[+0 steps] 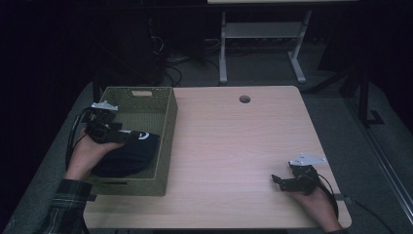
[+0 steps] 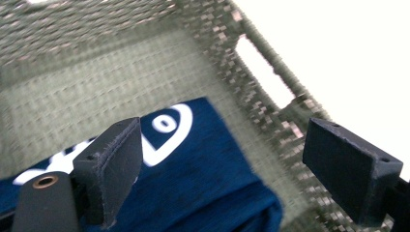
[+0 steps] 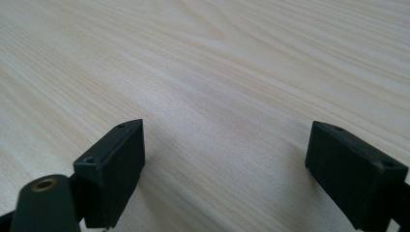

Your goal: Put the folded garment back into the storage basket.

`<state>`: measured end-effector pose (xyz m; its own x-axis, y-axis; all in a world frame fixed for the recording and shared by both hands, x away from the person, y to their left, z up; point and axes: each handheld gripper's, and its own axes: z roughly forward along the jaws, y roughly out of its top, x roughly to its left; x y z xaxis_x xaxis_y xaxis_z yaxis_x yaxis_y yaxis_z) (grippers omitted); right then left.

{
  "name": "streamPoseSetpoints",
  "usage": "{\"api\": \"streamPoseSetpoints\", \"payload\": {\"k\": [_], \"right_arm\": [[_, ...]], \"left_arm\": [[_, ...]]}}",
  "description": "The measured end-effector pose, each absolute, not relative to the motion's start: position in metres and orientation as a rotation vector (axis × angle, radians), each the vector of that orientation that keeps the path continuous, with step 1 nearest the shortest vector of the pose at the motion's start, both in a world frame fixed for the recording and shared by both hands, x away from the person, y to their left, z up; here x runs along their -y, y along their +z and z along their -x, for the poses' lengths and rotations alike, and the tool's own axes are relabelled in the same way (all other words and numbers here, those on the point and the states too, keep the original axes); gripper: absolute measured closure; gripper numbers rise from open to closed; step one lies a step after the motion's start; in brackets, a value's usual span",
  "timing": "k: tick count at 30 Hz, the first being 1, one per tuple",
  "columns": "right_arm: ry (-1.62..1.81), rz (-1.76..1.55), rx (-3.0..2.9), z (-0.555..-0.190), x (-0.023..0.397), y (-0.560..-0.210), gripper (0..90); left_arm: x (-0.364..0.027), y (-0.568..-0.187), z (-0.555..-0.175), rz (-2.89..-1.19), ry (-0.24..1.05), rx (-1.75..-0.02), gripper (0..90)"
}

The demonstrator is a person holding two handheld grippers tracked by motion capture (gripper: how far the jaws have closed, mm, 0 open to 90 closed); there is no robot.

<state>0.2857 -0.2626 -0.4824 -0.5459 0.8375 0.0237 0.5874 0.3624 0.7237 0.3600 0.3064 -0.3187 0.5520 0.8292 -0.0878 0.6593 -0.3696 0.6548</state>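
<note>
left gripper (image 1: pixel 127 138): hanging over the basket (image 1: pixel 165 146), jaws spread wide, gripping nothing

cloth (image 1: pixel 127 156): dark blue folded thing with white print, lying flat in the basket's near end, right under those jaws

right gripper (image 1: pixel 277 179): sitting low on the bare table (image 1: pixel 234 146) near its right edge, jaws gaping wide too, nothing between them

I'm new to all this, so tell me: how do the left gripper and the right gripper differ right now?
The left gripper hangs over the basket, above the navy cloth lying inside; the right gripper sits low over bare table. The left points toward the basket's inside, the right toward the table's middle. Both stand open with nothing between their jaws.
</note>
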Motion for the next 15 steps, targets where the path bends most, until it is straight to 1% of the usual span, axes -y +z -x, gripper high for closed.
{"api": "streamPoseSetpoints", "payload": {"k": [4,15], "right_arm": [[0.994,-1.25,-2.28,-0.286,0.263,-0.482,13.7],[0.994,-1.253,-2.28,-0.286,0.263,-0.482,13.7]], "left_arm": [[-0.285,-0.316,-0.359,-2.118,0.324,-1.135,14.0],[-0.223,-0.316,-0.357,-2.126,0.279,-0.985,14.2]]}}
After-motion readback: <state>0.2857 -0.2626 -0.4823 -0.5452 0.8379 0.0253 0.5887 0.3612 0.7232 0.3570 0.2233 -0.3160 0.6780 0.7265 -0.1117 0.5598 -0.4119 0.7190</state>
